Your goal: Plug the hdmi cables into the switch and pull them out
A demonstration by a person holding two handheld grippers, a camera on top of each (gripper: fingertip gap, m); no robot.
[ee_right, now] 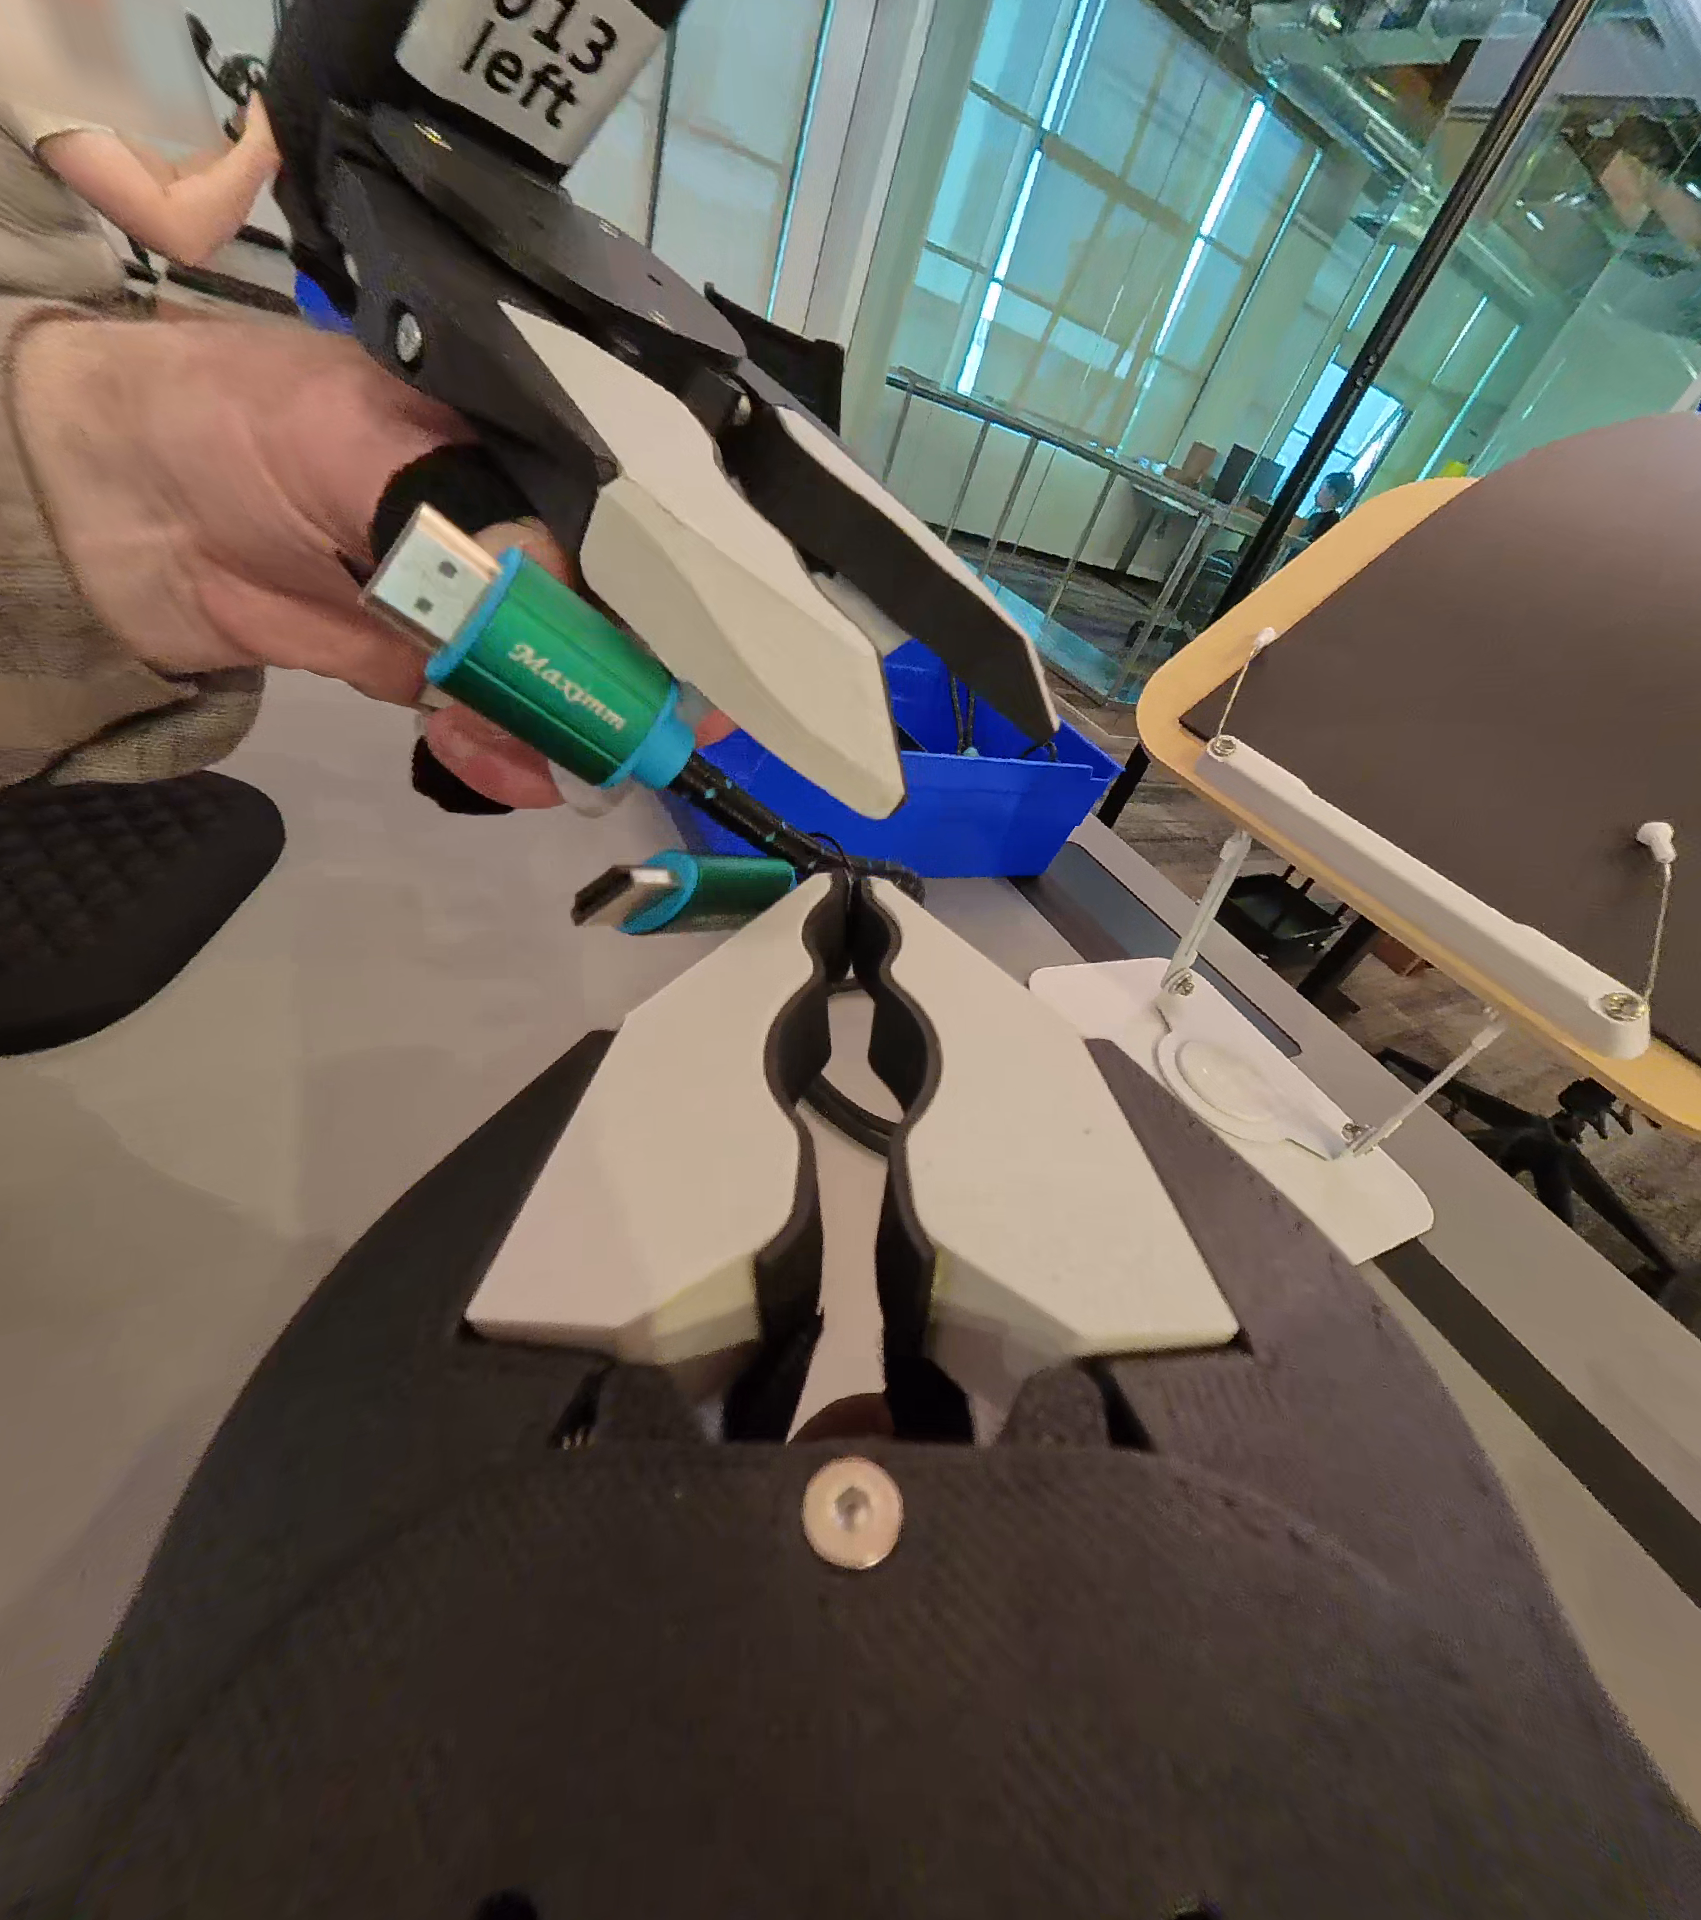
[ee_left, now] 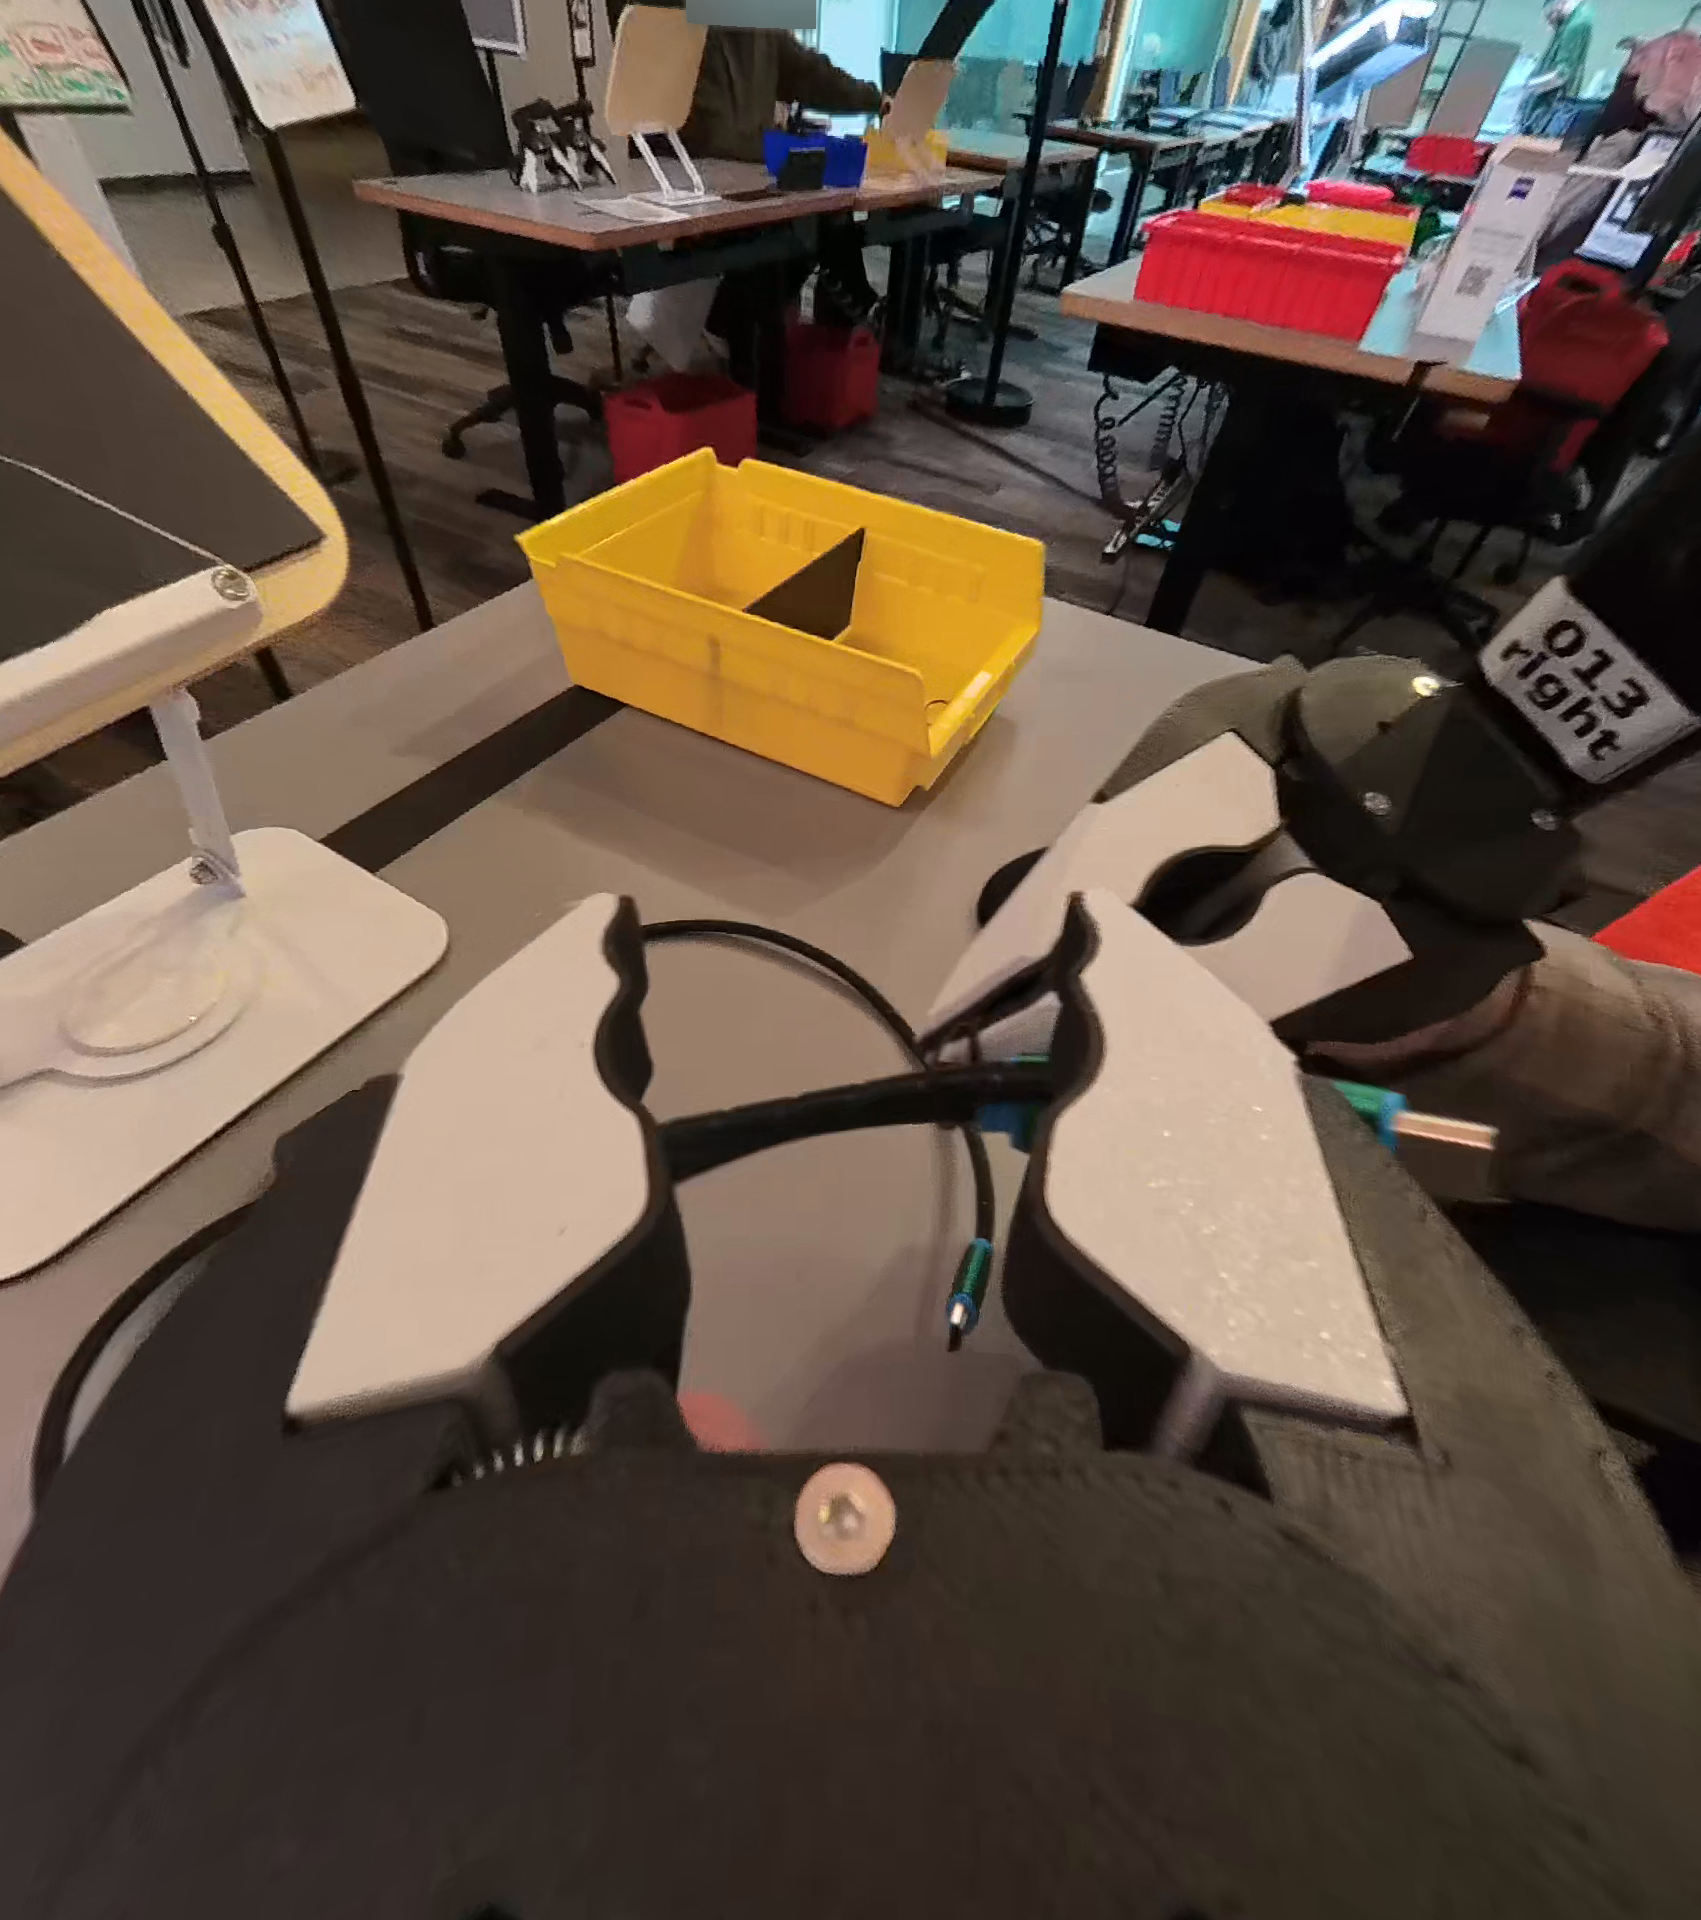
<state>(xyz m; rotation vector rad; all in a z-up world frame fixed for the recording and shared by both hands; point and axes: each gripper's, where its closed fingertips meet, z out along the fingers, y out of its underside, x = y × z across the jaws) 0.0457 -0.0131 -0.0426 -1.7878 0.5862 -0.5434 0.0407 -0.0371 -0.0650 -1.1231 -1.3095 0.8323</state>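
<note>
Right gripper (ee_right: 851, 914) fingers nearly closed, pinching the black HDMI cable (ee_right: 773, 831) near its green plug (ee_right: 555, 681). Left gripper (ee_left: 851, 997) fingers stood wide apart beside that plug, gripping nothing.

- Two hand-held grippers: the left hand-held gripper (ee_left: 851, 1049) and the right hand-held gripper (ee_right: 851, 904).
- Two green HDMI plugs: one (ee_right: 555, 675) at 10 o'clock in the right wrist view, another (ee_right: 695, 896) just below it.
- One yellow bin (ee_left: 784, 665) at 12 o'clock on the bench (ee_left: 742, 831).
- One blue bin (ee_right: 950, 810).
- One white stand (ee_left: 150, 1029) at 9 o'clock.
</note>
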